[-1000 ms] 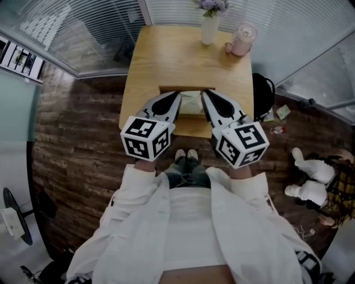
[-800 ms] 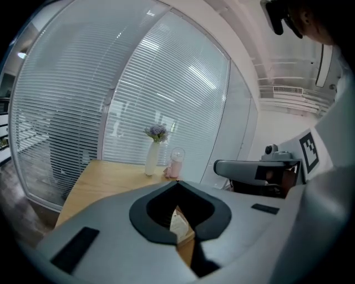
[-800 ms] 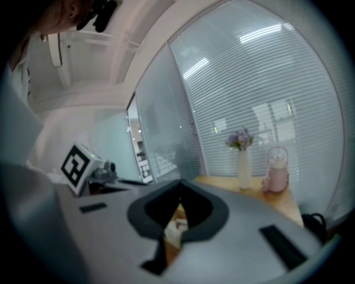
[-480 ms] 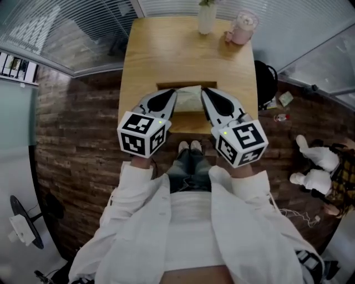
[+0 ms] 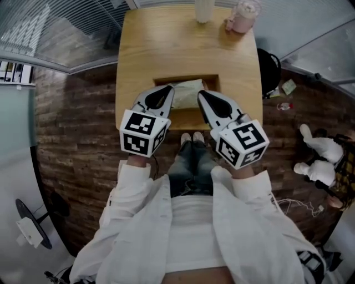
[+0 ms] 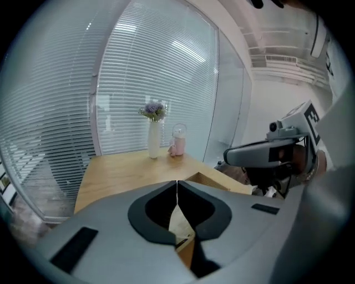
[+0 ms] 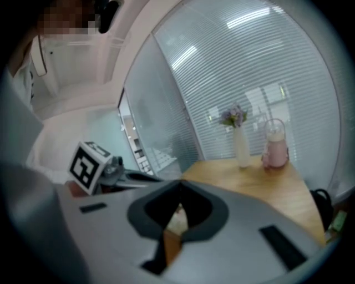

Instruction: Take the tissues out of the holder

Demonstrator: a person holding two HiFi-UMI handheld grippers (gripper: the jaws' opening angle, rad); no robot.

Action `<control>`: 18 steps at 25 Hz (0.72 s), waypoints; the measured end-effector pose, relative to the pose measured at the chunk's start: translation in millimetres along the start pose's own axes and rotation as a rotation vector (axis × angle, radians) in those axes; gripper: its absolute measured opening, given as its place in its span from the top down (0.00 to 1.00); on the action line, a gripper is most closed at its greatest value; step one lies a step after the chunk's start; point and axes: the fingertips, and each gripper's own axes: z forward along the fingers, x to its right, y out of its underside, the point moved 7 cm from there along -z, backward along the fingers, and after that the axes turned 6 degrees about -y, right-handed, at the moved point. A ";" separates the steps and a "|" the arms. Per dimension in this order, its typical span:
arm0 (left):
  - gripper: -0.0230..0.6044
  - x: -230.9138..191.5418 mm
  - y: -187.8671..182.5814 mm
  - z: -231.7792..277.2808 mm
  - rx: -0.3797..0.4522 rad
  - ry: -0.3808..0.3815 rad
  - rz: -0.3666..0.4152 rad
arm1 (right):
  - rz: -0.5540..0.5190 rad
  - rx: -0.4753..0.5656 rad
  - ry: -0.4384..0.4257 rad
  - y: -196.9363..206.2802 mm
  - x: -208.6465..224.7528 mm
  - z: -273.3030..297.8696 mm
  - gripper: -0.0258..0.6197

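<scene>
A wooden tissue holder (image 5: 213, 80) lies at the near edge of the table (image 5: 150, 50), with a pale tissue pack (image 5: 187, 91) in it. My left gripper (image 5: 170, 89) is shut, its tip at the pack's left end. Shut as well, my right gripper (image 5: 200, 94) has its tip at the pack's right end. In the left gripper view the jaws (image 6: 177, 183) meet, and the tissue (image 6: 181, 223) shows below them beside the holder's rim (image 6: 209, 181). The right gripper view has its closed jaws (image 7: 180, 184) over the tissue (image 7: 178, 220). Nothing sits between either pair.
A white vase (image 5: 203, 10) with flowers and a pink lidded cup (image 5: 244, 14) stand at the table's far edge. A dark bag (image 5: 269, 66) and small litter lie on the brick floor to the right. Glass walls with blinds (image 6: 144, 72) surround the table.
The head view has drifted, so the table and holder sit higher in the frame. Both grippers stay shut at the two ends of the tissue pack.
</scene>
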 end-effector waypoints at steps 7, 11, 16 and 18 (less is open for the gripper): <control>0.94 -0.9 4.0 14.3 -0.058 0.050 0.099 | 0.014 -0.005 0.016 5.1 5.4 4.4 0.94; 0.87 2.8 12.4 24.7 -0.130 0.078 0.244 | 0.022 -0.011 0.024 5.7 9.6 5.8 0.94; 0.86 5.5 17.4 36.1 -0.165 0.090 0.308 | 0.035 -0.012 0.036 7.6 15.5 6.5 0.94; 0.84 4.8 18.6 39.5 -0.171 0.089 0.312 | 0.037 -0.016 0.035 8.6 16.1 7.7 0.94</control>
